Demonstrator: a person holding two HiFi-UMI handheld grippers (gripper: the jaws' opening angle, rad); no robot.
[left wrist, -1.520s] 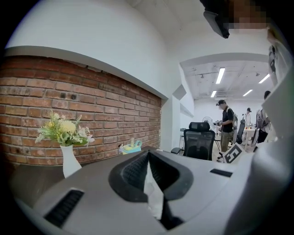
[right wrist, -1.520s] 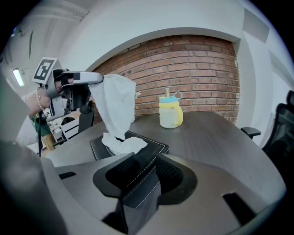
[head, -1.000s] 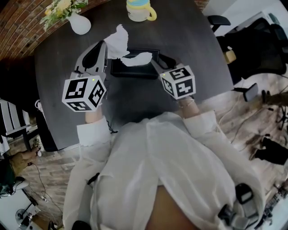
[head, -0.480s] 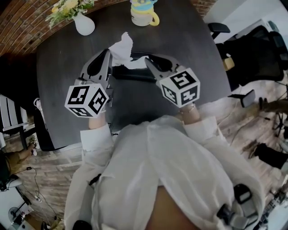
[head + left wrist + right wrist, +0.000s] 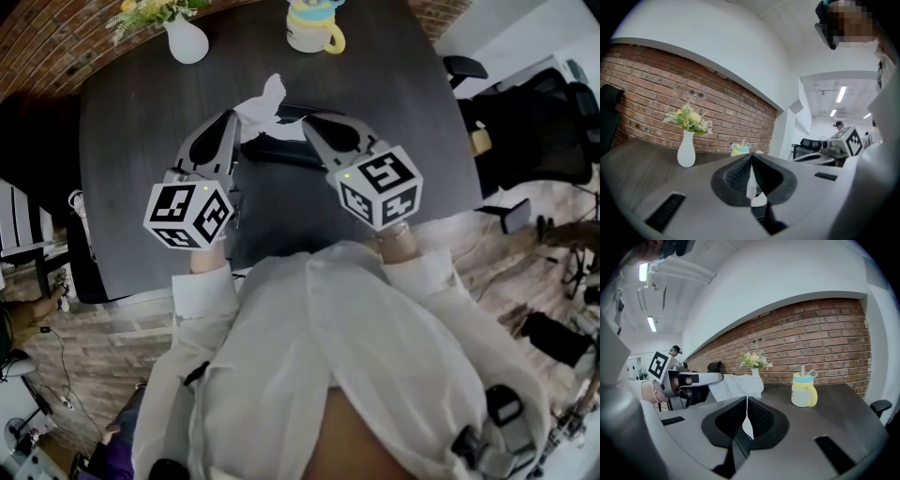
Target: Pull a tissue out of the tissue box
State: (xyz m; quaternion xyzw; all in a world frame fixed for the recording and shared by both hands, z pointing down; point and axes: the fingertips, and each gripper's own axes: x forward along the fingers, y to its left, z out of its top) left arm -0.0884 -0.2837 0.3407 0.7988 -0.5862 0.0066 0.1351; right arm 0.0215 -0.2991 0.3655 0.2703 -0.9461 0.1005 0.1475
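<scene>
While my left gripper's (image 5: 750, 159) fingers (image 5: 736, 176) pinch one tissue (image 5: 267, 97) clear above the bench (image 5: 131, 112), my right gripper's (image 5: 747, 400) fingers (image 5: 761, 420) have just been closing on the next tissue (image 5: 747, 427), over the tissue box (image 5: 277, 150), to pull it out.

left hand-held gripper (image 5: 234, 117) + right hand-held gripper (image 5: 307, 122): 2 | tissue box (image 5: 281, 152): 1 | tissues (image 5: 265, 101): maybe 2 | vase (image 5: 187, 42): 1 | cup (image 5: 316, 36): 1
</scene>
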